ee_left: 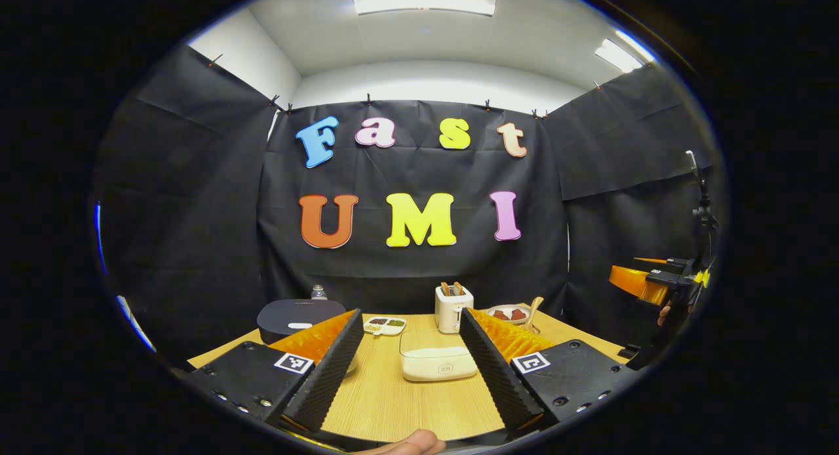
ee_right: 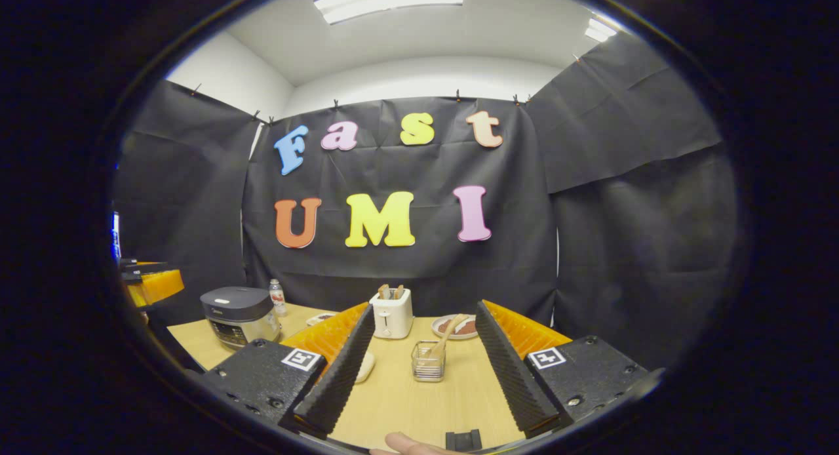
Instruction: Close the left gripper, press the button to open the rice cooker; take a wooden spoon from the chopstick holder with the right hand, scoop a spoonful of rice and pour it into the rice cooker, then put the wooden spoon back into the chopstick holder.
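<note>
Your left gripper (ee_left: 409,370) hangs above the bench's near edge with its ridged jaws spread wide, holding nothing; the task wants them closed before the press. The rice cooker (ee_left: 300,319), a dark, rounded, smooth-lidded pot with its lid down, sits toward the bench's far left corner, ahead and to the left of that gripper, clearly the nearer hand for the button. A frosted, rounded rice container (ee_left: 438,362) lies straight ahead between the jaws. Your right gripper (ee_right: 419,370) is equally wide and empty, looking at the wire-mesh chopstick holder (ee_right: 428,362) mid-bench, where the wooden spoon (ee_right: 446,337) leans up and to the right. A white toaster (ee_right: 391,314) stands behind it.
</note>
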{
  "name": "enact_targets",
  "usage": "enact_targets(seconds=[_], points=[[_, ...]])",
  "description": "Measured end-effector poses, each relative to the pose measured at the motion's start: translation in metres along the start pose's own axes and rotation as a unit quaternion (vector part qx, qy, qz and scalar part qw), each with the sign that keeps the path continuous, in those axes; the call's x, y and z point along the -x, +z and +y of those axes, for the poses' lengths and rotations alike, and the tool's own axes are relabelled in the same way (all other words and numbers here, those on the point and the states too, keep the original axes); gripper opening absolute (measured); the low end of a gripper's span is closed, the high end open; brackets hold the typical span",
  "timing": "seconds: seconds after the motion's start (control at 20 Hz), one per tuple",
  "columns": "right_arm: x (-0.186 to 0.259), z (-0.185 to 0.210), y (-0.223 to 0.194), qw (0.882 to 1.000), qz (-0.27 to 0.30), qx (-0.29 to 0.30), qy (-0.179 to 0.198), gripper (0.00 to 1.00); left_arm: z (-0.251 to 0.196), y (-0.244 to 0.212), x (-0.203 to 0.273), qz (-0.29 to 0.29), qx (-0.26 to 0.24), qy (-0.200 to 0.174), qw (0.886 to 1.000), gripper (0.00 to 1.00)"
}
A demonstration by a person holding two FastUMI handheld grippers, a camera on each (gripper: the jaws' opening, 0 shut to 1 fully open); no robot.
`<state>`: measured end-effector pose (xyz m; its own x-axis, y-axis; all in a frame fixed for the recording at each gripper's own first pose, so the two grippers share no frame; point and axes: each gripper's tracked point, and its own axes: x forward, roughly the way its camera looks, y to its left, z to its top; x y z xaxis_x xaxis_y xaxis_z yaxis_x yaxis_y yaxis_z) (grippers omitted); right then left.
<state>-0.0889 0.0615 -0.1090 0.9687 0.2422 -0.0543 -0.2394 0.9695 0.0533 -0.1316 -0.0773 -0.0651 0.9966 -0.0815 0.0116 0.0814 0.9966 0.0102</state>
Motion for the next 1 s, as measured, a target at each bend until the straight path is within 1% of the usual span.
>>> enact_targets(seconds=[0.2, 0.3, 0.35, 0.4, 1.0], points=[[0.001, -0.001, -0.002, 1.000, 0.004, -0.005, 0.001, 0.99, 0.003, -0.004, 0.001, 0.007, -0.004, 0.006, 1.000, 0.95], [0.001, 0.000, -0.003, 1.000, 0.006, -0.007, 0.002, 1.00, 0.002, -0.005, 0.002, 0.007, -0.002, 0.002, 1.000, 0.95], [-0.001, -0.001, -0.003, 1.000, 0.007, -0.008, 0.001, 0.95, 0.002, -0.005, 0.002, 0.008, -0.002, 0.002, 1.000, 0.95], [-0.001, -0.001, -0.003, 1.000, 0.007, -0.009, 0.001, 1.00, 0.003, -0.007, 0.002, 0.010, -0.003, 0.002, 1.000, 0.95], [-0.002, -0.003, -0.005, 1.000, 0.009, -0.010, 0.002, 0.99, 0.003, -0.014, 0.000, 0.016, -0.017, 0.001, 1.000, 0.95]])
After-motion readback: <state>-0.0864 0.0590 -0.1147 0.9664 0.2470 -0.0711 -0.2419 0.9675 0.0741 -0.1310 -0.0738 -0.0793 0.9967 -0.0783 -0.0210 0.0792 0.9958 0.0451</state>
